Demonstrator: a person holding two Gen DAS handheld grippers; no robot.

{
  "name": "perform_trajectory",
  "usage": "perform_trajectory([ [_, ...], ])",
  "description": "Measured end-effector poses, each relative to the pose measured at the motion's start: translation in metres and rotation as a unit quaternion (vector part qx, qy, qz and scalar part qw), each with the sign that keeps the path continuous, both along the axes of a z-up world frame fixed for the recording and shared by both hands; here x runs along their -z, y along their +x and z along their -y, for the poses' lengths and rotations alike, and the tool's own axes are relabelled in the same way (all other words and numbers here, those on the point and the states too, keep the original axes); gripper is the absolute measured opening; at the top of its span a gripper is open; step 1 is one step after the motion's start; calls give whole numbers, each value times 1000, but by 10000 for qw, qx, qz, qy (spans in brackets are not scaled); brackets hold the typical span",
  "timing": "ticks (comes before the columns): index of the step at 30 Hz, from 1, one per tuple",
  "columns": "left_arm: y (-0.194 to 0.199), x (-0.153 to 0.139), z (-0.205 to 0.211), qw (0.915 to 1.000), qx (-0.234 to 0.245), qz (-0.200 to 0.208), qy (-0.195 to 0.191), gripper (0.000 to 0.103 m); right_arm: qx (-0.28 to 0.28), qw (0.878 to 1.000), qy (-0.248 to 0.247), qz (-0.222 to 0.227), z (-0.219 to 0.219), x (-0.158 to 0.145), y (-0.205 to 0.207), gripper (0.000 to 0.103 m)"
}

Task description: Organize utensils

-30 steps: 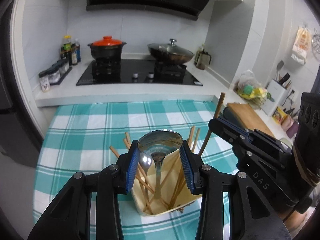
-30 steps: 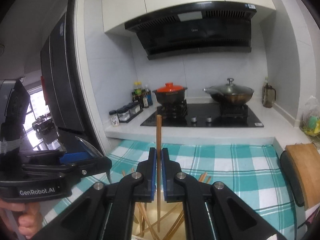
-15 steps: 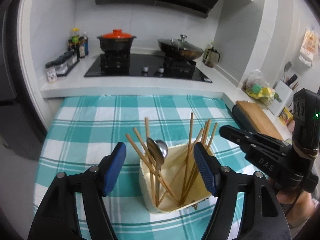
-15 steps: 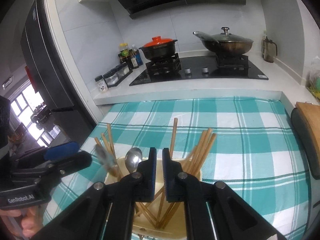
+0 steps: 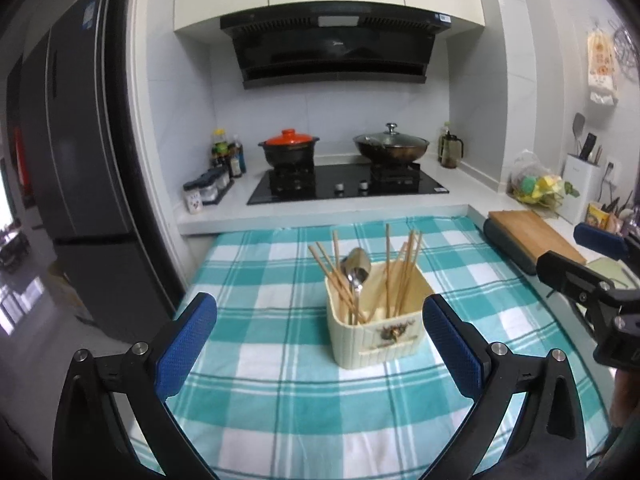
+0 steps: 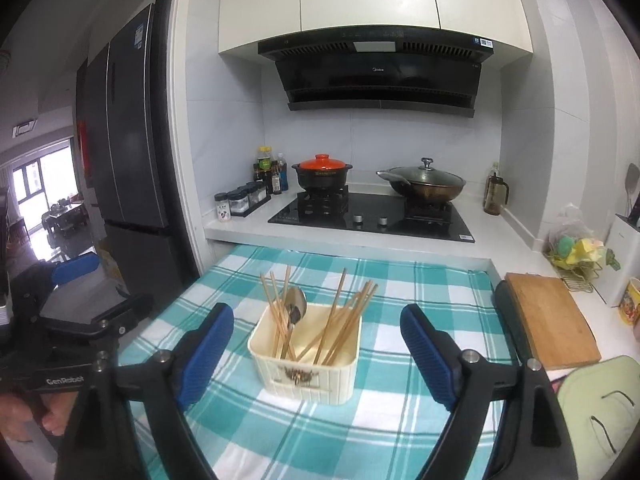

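White tiles and a black range hood (image 6: 380, 68) back a kitchen counter (image 6: 496, 240) that carries a black glass hob (image 6: 372, 216), an orange-lidded black clay pot (image 6: 322, 174) and a glass-lidded dark wok (image 6: 426, 184). Nearer the cameras, a teal-and-white checked cloth (image 6: 420, 292) covers the counter. On it stands a cream ribbed plastic utensil box (image 6: 306, 364) with a small printed emblem on its front wall. Inside the box lean a bundle of long wooden chopsticks (image 6: 344, 320) (fanned out to both sides) and one metal spoon (image 6: 296, 308), bowl end up, among the sticks on the box's left side.

Both tools sit back from the box, well apart from it. The left gripper (image 5: 320, 340) has just been opening its jaws; they stand wide, blue pads to either side of the view, with nothing between them. The right gripper (image 6: 316, 344) has likewise just been spreading its jaws, and they are wide and empty too. A wooden cutting board (image 6: 548, 316) lies at the cloth's right edge, beside a pale green mat (image 6: 596, 404).
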State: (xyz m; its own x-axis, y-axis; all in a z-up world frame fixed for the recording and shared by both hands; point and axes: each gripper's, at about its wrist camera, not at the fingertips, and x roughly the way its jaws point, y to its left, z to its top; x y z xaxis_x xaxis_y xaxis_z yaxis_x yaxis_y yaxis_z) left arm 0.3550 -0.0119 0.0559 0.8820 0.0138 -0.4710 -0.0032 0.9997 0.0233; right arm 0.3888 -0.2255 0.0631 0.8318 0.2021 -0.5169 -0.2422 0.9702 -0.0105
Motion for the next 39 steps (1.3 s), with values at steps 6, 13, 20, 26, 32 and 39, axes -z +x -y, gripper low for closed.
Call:
perform_trajectory([
  [6, -48, 9, 12, 9966, -601, 225, 516, 103, 437, 9980, -230, 395, 6, 16, -74, 103],
  [13, -80, 12, 8, 9987, -415, 108, 283, 103, 468, 9978, -372, 281, 0, 20, -110, 103],
  [20, -101, 19, 8, 9995, -288, -40, 121, 103, 513, 9982, -252, 199, -4, 18, -132, 103],
  [26, -112, 17, 8, 9998, -205, -37, 20, 103, 487, 9985, -222, 127, -7, 20, -141, 103],
  [32, -116, 14, 10, 9999, -157, -50, -33, 103, 498, 9984, -221, 150, -9, 18, -148, 103],
  [39, -121, 12, 8, 9999, -128, -32, -60, 103, 458, 9986, -205, 143, -12, 16, -153, 103],
])
